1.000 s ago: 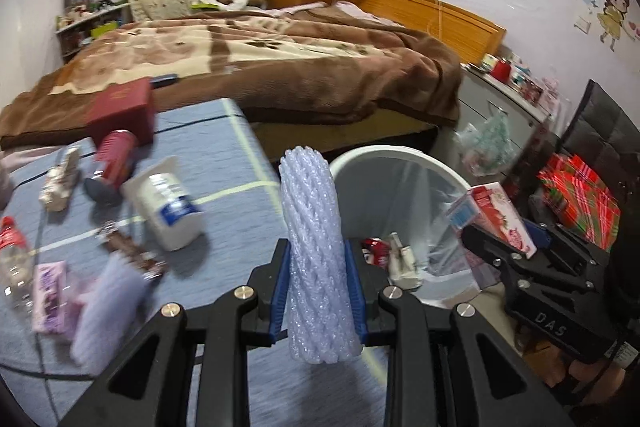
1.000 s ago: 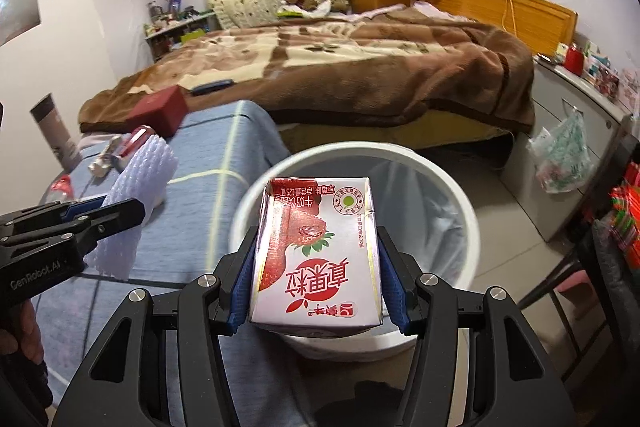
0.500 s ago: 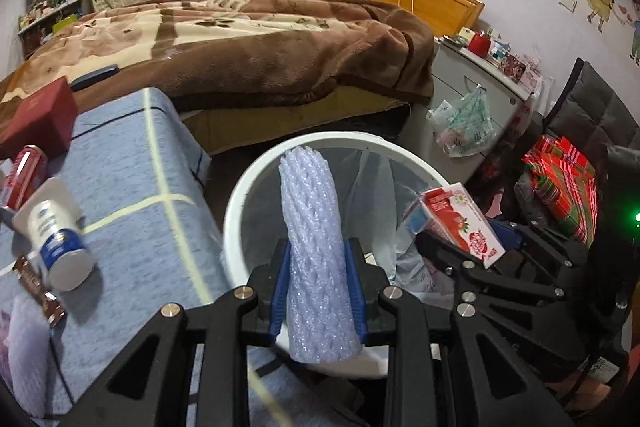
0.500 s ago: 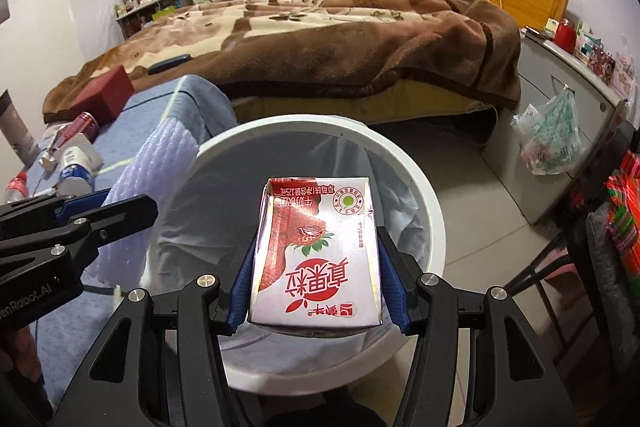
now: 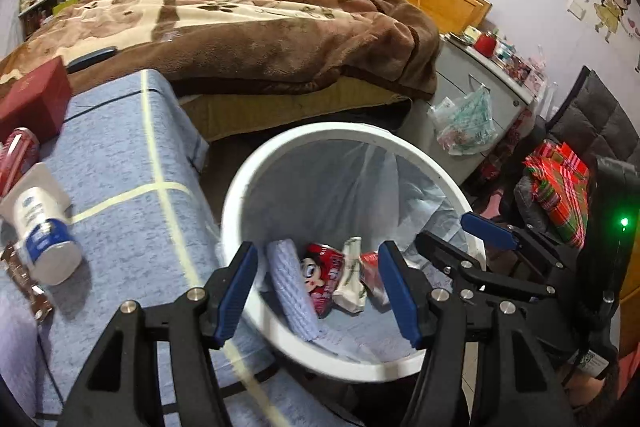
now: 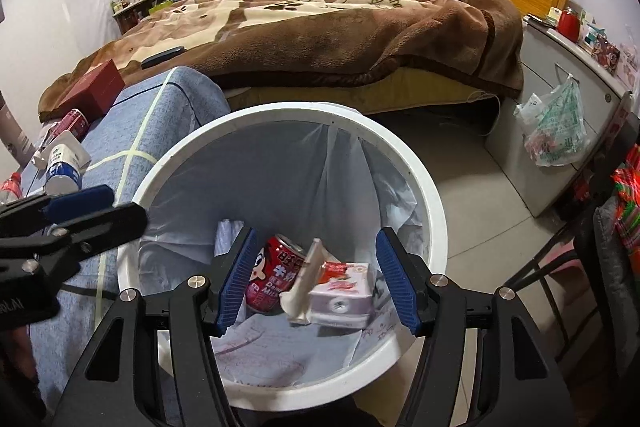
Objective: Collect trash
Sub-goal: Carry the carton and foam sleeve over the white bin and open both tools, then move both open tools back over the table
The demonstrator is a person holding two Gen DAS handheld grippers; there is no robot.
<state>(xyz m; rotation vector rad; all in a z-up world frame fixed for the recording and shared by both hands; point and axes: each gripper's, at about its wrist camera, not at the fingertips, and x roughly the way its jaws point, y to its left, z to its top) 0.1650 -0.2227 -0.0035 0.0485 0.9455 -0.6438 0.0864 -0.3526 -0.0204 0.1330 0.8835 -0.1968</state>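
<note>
The bin [image 6: 432,187] stands right of the table [image 5: 120,155] and before the bed [image 6: 320,27], with a can [image 6: 272,275], carton [image 6: 344,291] and foam sleeve [image 5: 292,287] lying inside it.

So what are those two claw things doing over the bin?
A person is tidying up rubbish. The left hand-held gripper and the right hand-held gripper both hang open and empty over the white trash bin. Inside it lie a foam net sleeve, a red milk can and a strawberry milk carton. More rubbish, like a white bottle, waits on the blue table.
</note>
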